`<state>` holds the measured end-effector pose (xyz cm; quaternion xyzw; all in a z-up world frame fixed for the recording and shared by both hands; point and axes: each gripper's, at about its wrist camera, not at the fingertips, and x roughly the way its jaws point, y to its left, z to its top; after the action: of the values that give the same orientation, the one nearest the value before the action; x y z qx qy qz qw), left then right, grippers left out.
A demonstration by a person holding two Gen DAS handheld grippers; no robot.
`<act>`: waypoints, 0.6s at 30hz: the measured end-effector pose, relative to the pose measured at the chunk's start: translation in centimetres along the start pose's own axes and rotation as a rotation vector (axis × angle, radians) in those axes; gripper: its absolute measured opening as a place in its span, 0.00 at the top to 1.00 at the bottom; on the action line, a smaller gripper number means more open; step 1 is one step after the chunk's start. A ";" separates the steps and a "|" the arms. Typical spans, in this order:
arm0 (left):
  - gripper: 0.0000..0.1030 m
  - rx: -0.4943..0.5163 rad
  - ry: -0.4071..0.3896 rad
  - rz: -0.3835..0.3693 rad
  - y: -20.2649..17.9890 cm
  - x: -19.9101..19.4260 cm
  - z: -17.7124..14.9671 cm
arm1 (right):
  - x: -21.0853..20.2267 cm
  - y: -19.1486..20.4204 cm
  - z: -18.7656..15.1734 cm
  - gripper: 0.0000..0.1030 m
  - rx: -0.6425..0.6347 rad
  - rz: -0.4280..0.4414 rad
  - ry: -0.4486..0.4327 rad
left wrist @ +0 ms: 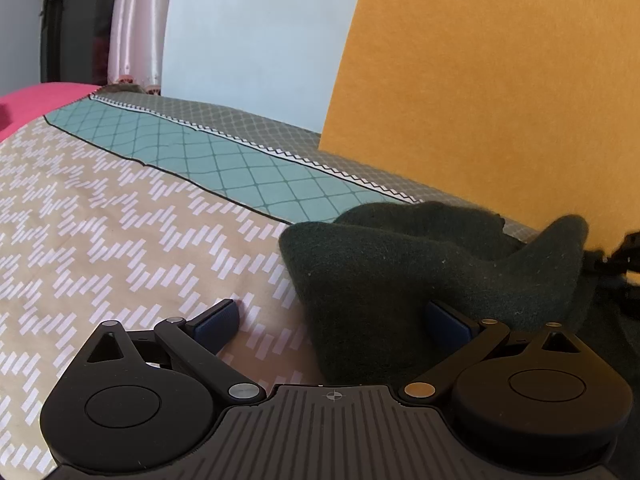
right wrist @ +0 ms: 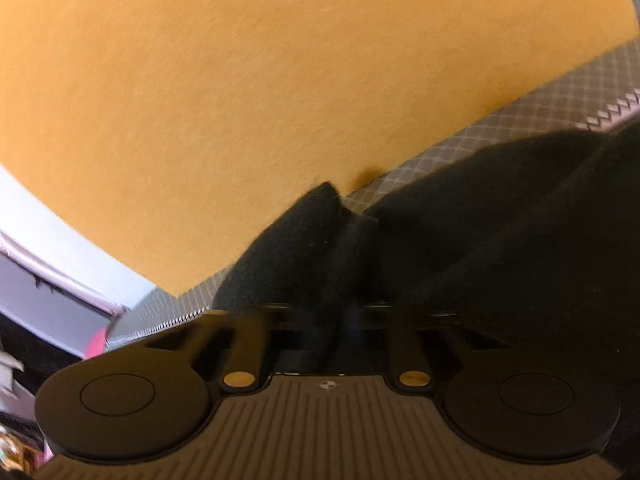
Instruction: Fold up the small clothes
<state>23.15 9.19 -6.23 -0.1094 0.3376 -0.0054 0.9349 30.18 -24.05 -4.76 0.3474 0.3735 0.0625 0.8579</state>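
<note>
A small dark green fleece garment [left wrist: 400,264] lies bunched on the patterned bedsheet [left wrist: 120,240], near the orange panel. My left gripper [left wrist: 330,312] is open and low over the sheet. Its left blue pad [left wrist: 218,322] rests on bare sheet, and its right pad [left wrist: 446,320] is against a fold of the garment, whose lower edge lies between the jaws. In the right wrist view my right gripper [right wrist: 344,320] is shut on a pinch of the same dark garment [right wrist: 460,220]. The fabric covers its fingertips and rises in a peak ahead of them.
A tall orange panel [left wrist: 480,80] stands right behind the garment, at the far side of the bed. A teal and grey patterned band [left wrist: 224,160] runs along the sheet. A pink cloth [left wrist: 40,100] lies far left, below a shiny pink curtain [left wrist: 136,20].
</note>
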 end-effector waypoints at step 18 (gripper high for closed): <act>0.00 -0.017 -0.006 -0.042 0.4 -0.4 0.1 | -12.1 -4.6 -6.5 0.46 -0.088 -0.110 -0.274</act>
<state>22.93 9.68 -6.01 -0.1244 0.3326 -0.0220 0.9346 16.42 -28.36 -3.66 0.2936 0.2684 -0.0160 0.9173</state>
